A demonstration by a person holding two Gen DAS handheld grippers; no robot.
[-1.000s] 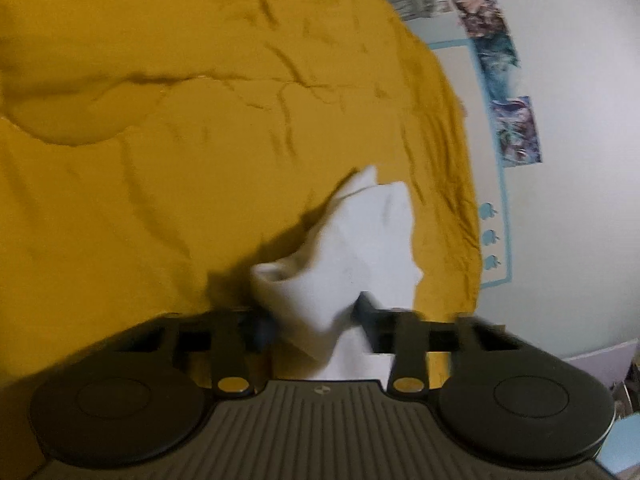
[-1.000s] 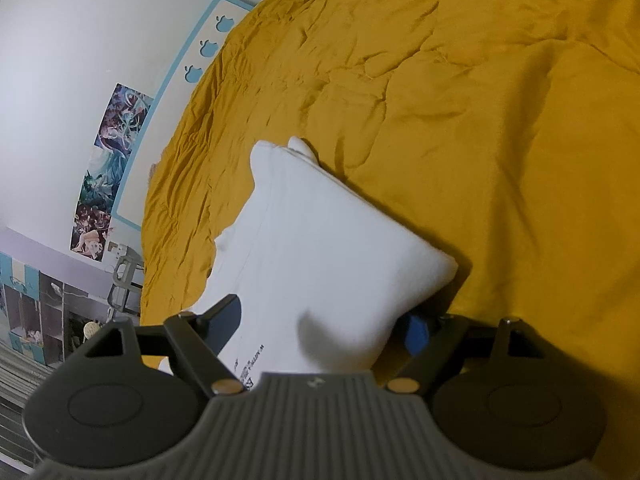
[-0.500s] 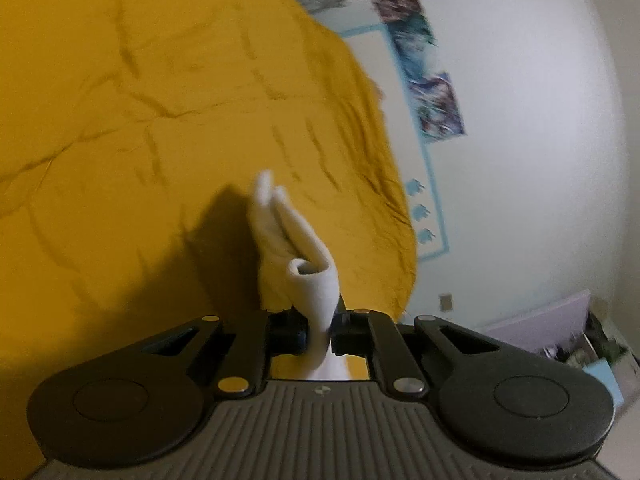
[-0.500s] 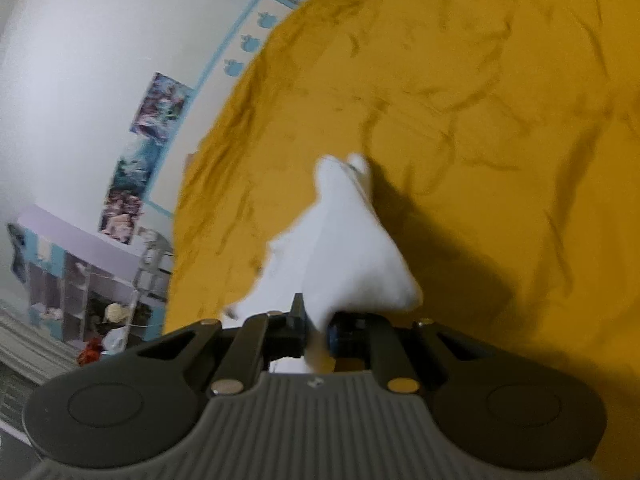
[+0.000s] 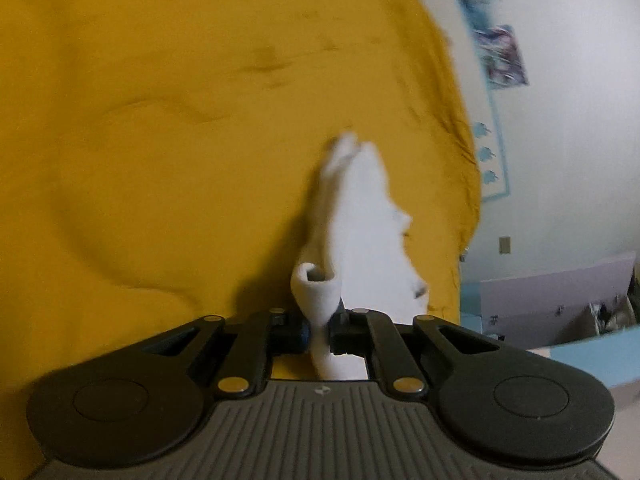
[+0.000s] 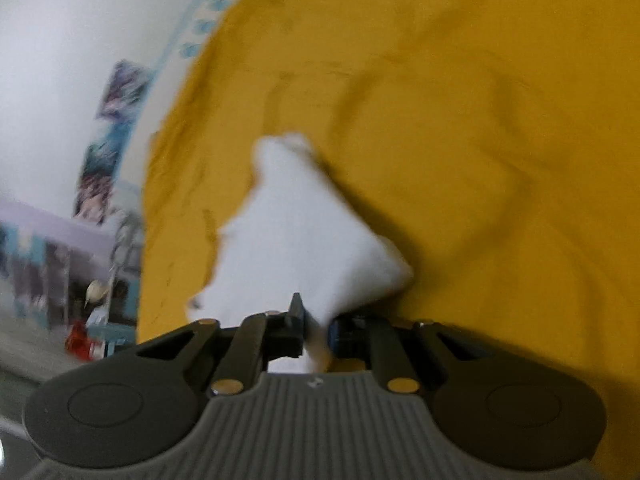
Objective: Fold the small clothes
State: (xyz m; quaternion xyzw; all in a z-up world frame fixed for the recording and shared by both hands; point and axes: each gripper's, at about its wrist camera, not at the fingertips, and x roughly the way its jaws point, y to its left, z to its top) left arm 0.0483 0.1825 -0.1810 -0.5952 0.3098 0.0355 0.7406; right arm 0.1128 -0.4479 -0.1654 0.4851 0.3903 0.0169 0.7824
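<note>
A small white garment (image 5: 368, 216) hangs over a mustard-yellow bedspread (image 5: 160, 140). My left gripper (image 5: 319, 326) is shut on one bunched edge of the garment, which curls into a small roll just beyond the fingertips. In the right wrist view the same white garment (image 6: 304, 232) spreads out ahead, and my right gripper (image 6: 316, 328) is shut on another edge of it. The cloth stretches away from both grippers toward the bedspread (image 6: 480, 140). Both views are blurred by motion.
The bed's edge runs beside a white wall with posters (image 5: 500, 56) and a blue-framed panel (image 5: 492, 152). A lilac shelf unit (image 6: 60, 248) with clutter and a red item (image 6: 80, 344) stands beyond the bed's end.
Both grippers closed on the white garment's edges and lifted it off the bedspread. The garment went from lying flat to hanging gathered between them, and both cameras swung.
</note>
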